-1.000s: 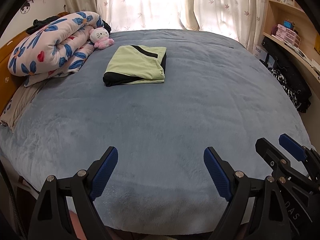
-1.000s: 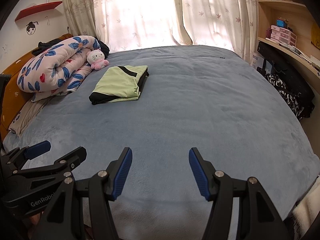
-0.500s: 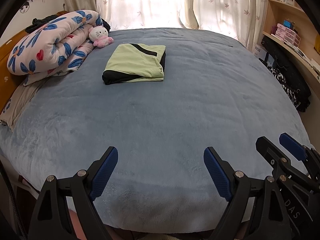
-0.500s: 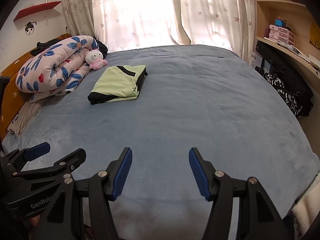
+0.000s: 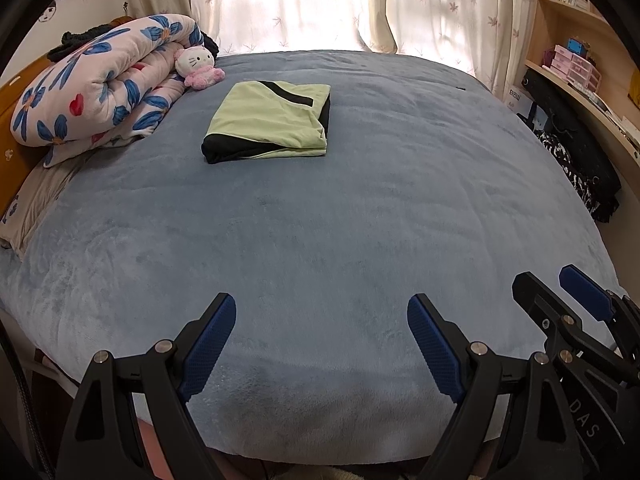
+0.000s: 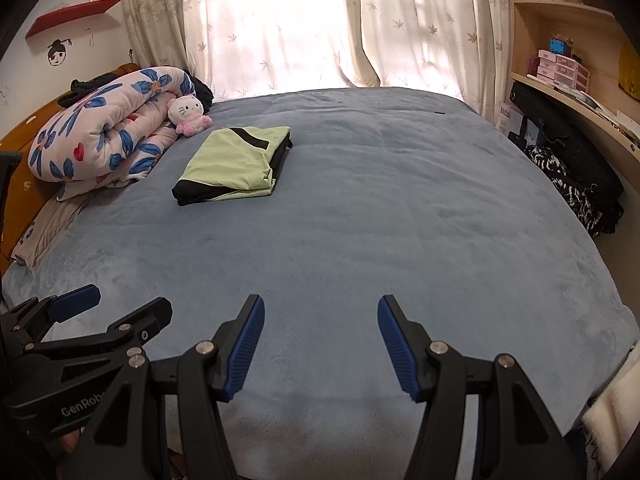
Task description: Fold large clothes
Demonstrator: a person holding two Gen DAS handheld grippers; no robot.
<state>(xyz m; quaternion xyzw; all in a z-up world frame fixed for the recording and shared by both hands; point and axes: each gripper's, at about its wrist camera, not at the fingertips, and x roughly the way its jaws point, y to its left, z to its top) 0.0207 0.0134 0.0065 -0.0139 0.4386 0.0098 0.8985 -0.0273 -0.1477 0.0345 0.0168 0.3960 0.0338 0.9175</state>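
Almost nothing is changing against the pictures from a second ago: the left gripper (image 5: 321,326) is still hanging over the near edge of the bed (image 5: 340,216), its jaws spread wide and empty; the right gripper (image 6: 321,326) is waiting beside it, jaws spread a little less, also gripping nothing; only the view is creeping a touch, with the shirt (image 5: 272,122) sitting slightly lower in the picture than before. The shirt, green with black trim, is lying folded into a neat rectangle on the far left part of the bed, well apart from both grippers; judging by that, the fold is looking finished and the hands are pausing, perhaps awaiting another garment, though none is showing on the bed.

The bed is wearing a plush blue-grey cover, smooth apart from soft ripples; a flowered quilt (image 5: 100,84) is lying rolled at the left, with a cat plush (image 5: 196,63) leaning against it, just beyond the shirt; pale curtains (image 6: 280,24) are glowing behind; wooden shelves (image 6: 568,52) are running along the right, with dark bags (image 6: 572,168) slumping below them.
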